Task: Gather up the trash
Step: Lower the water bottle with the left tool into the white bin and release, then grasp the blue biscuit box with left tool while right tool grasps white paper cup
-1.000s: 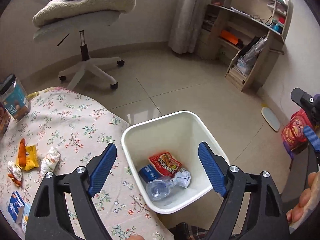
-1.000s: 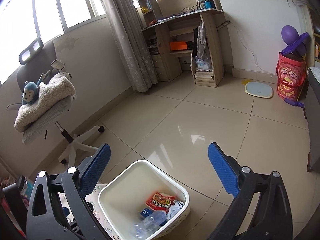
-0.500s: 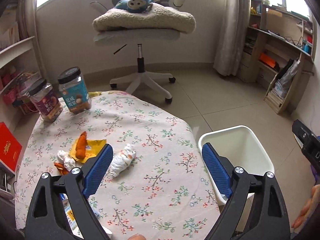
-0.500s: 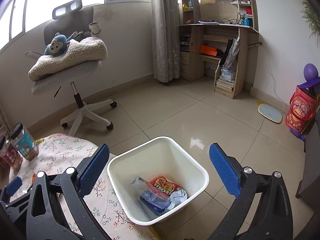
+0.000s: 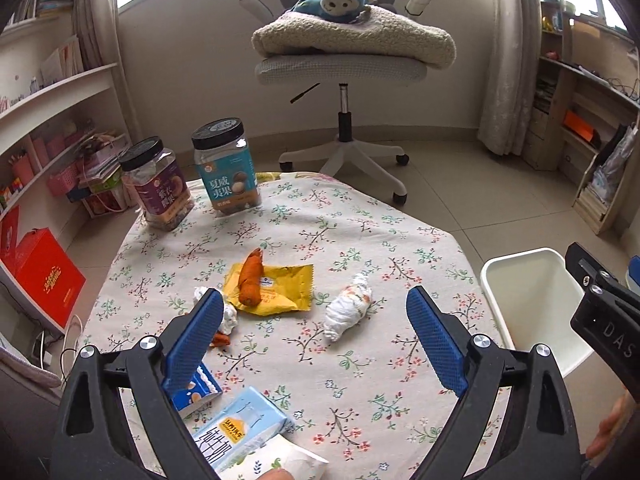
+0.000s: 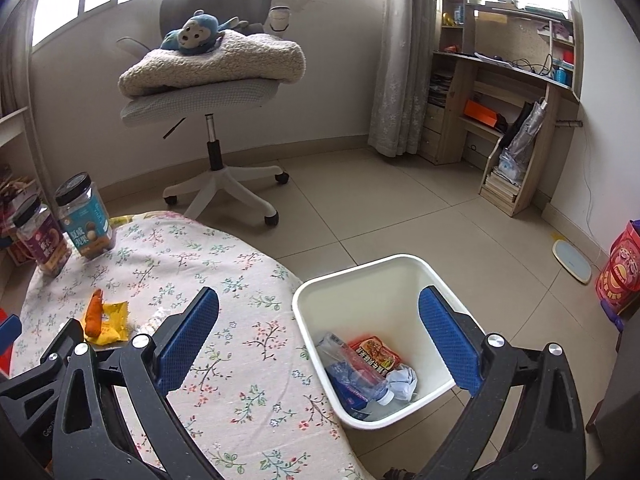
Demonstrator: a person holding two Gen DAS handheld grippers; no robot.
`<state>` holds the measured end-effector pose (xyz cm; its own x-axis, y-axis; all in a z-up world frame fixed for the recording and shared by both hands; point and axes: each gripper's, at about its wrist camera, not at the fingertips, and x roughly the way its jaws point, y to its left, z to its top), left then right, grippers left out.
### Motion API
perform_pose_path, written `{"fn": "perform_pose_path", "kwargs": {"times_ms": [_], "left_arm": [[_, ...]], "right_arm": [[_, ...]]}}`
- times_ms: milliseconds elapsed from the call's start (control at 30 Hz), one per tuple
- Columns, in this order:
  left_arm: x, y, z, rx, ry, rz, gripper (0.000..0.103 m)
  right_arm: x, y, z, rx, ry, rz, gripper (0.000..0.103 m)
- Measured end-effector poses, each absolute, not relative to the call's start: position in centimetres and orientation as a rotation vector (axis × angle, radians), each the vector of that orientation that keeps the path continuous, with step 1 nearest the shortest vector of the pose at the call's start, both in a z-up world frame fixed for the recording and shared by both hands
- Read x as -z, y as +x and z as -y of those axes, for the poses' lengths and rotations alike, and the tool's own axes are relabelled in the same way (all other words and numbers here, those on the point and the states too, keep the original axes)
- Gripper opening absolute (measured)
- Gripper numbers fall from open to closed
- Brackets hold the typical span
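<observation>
Both sets of fingers spread wide, empty. Crumpled tissue wad [image 5: 347, 312] on desk [image 5: 360, 396]: probably light, soft; best pinched across its middle.

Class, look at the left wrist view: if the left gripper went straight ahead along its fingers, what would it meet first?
Most likely the crumpled white wrapper on the floral tablecloth, between the open left gripper fingers; nothing nearer blocks it, though depth is uncertain.

Two lidded snack jars [image 5: 224, 168], one carrot piece [image 5: 251, 282], one yellow wrapper [image 5: 276, 292], two crumpled white tissues [image 5: 347, 311], two milk cartons [image 5: 240, 432], one white bin [image 6: 372, 280] holding one plastic bottle [image 6: 352, 372], one red packet [image 6: 374, 354], one paper wad [image 6: 402, 380], one office chair [image 5: 340, 68], one plush monkey [image 5: 334, 0]
</observation>
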<state>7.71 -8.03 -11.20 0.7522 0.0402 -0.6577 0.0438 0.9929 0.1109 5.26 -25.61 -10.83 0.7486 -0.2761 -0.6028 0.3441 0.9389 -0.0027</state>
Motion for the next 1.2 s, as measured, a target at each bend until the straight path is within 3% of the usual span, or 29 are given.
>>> {"fn": "perform_pose_path", "kwargs": {"times_ms": [367,600,900,1200], "left_arm": [[13.5,9.3,0.6,-0.119,0.153,-0.859,0.09],[18.2,12.2,-4.4,-0.061,0.298,-1.169,0.09],[23.5,12.8,-7.7,0.029,0.424,-1.39,0.09],[22.6,12.3,-8.5,0.172,0.35,-1.394,0.09]], "right_arm": [[12.0,7.1,18.2,0.192,0.026,-0.701,0.096],[13.3,8.1,15.1,0.115,-0.022,-0.782,0.096],[16.6,9.2,12.9,-0.05,-0.025,-1.02,0.096],[20.5,10.2,11.9,-0.176,0.219,-1.293,0.096]]}}
